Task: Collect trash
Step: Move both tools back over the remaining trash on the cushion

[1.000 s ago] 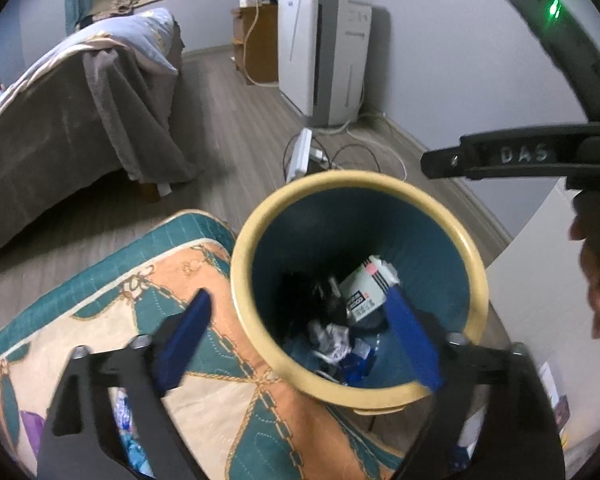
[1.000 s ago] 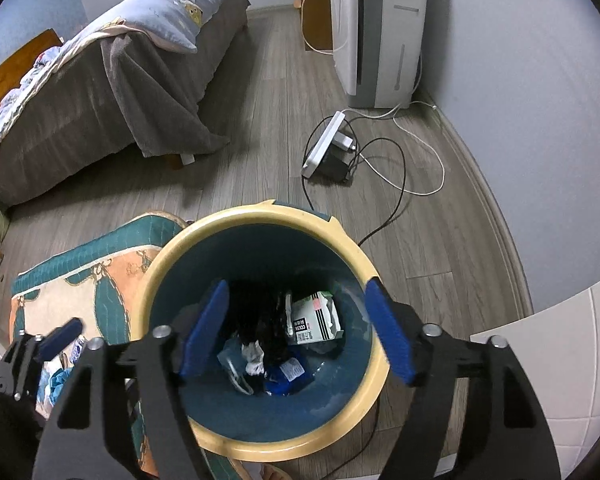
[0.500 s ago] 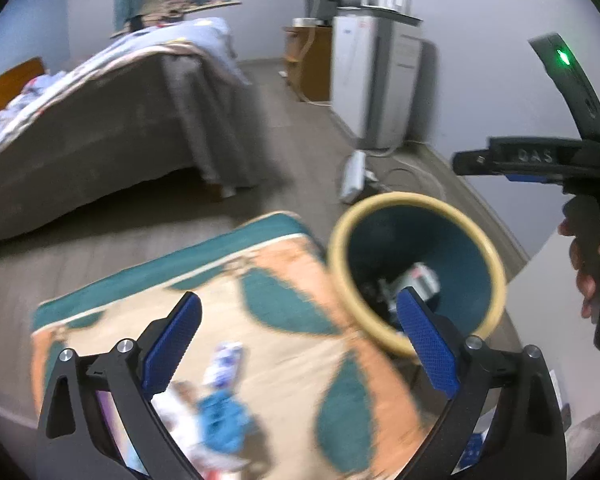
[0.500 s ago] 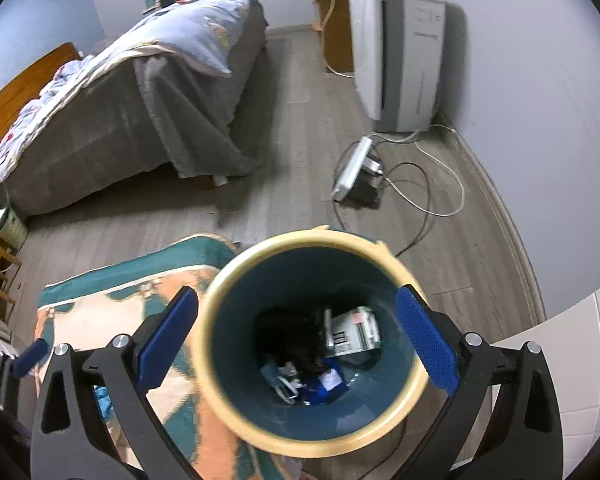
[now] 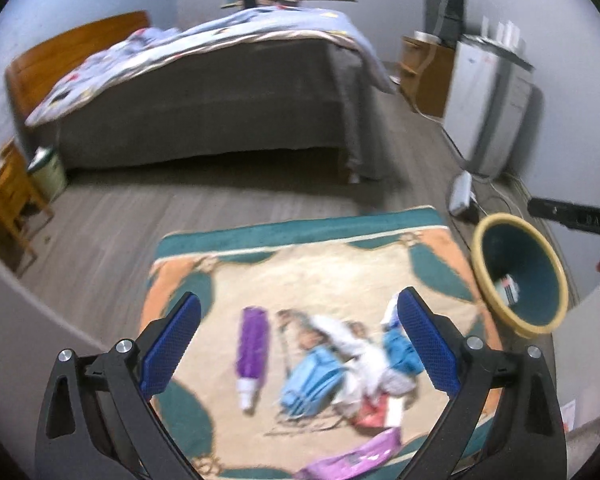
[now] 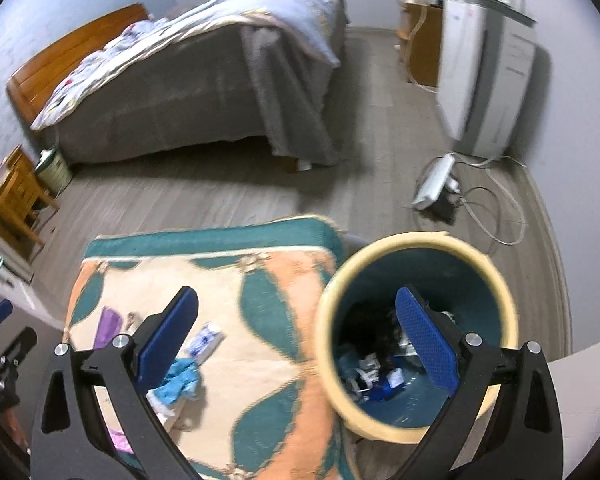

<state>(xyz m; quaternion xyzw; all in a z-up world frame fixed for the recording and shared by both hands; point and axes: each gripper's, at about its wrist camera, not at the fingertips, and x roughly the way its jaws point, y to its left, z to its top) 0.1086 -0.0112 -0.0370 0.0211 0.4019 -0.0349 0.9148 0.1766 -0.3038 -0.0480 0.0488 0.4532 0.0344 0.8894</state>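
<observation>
Left wrist view: the left claw (image 5: 296,344) stands wide and empty above the rug (image 5: 228,276). The trash lies on the rug, left of the bin (image 5: 482,264): a purple tube (image 5: 252,354), a blue mask (image 5: 312,382) and white crumpled paper (image 5: 364,360), I think, as the view is blurred. All look light and soft; the stiff tube is best taken across its middle.

Right wrist view: the right claw (image 6: 296,340), its jaws just opened wide, holds nothing; one finger hangs over the bin (image 6: 328,320), which already has trash inside.

Blurred trash (image 5: 340,368) litters the rug beside a teal bin (image 5: 520,276).
</observation>
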